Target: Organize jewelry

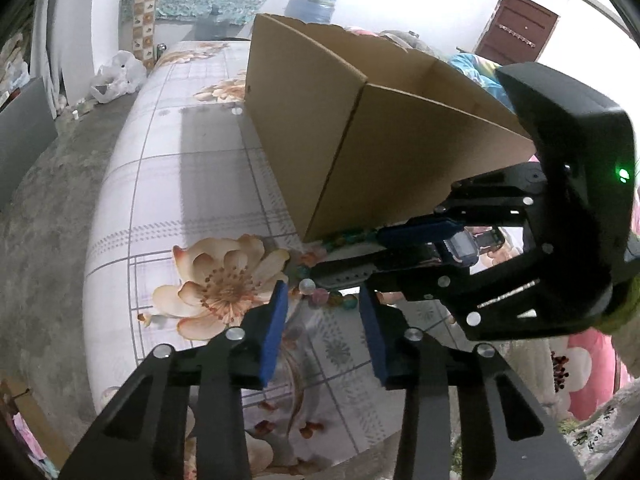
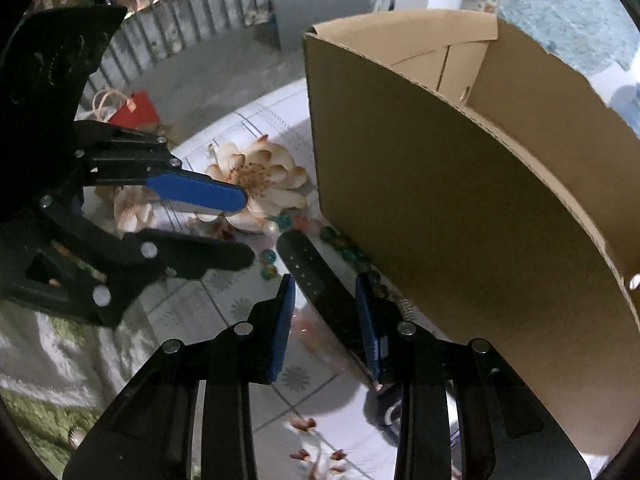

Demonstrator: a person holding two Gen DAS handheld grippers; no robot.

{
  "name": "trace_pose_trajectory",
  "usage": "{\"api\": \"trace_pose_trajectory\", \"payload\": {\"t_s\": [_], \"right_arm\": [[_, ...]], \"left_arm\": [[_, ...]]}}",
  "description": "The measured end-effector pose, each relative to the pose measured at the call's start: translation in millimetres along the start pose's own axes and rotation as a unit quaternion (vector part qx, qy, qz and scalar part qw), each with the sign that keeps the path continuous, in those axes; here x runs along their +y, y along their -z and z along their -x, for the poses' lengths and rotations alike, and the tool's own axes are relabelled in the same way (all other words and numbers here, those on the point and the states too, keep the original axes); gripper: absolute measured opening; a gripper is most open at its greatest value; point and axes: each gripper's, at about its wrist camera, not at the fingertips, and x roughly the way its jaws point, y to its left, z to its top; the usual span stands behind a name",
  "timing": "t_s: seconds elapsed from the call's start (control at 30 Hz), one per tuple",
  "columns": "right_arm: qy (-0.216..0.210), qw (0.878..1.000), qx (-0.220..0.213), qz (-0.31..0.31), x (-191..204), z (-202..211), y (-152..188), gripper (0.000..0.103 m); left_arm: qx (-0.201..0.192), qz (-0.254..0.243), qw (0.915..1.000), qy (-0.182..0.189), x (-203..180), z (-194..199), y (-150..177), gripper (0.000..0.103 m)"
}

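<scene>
Your right gripper [image 2: 325, 312] has the black watch [image 2: 316, 276] between its blue pads, the strap sticking out toward the foot of the cardboard box [image 2: 440, 208]; can't tell if the pads are actually pinching it or just straddling it. Your left gripper [image 1: 323, 314] is part open with nothing in it, hovering right by the bead necklace [image 1: 328, 296], which lies on the floral tablecloth [image 1: 180, 184] along the box's bottom edge, partly under the watch strap.
</scene>
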Motion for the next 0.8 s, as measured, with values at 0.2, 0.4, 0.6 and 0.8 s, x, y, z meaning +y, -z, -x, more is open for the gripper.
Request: {"api": "trace_pose_trajectory", "payload": {"t_s": [0.2, 0.4, 0.6, 0.8], "right_arm": [[0.009, 0.999, 0.025, 0.026, 0, -12, -11, 0.029], [0.006, 1.0, 0.006, 0.01, -2, -14, -15, 0.021], [-0.012, 1.0, -0.022, -0.01, -7, 2, -3, 0.0], [0.002, 0.999, -0.03, -0.022, -12, 6, 2, 0.0]], "left_arm": [[-0.01, 0.016, 0.9995, 0.027, 5, 3, 1, 0.032], [-0.006, 0.055, 0.9946, 0.088, 8, 4, -1, 0.032], [0.0, 0.111, 0.9839, 0.141, 19, 0, -6, 0.032], [0.009, 0.125, 0.9811, 0.147, 19, -5, -8, 0.032]]}}
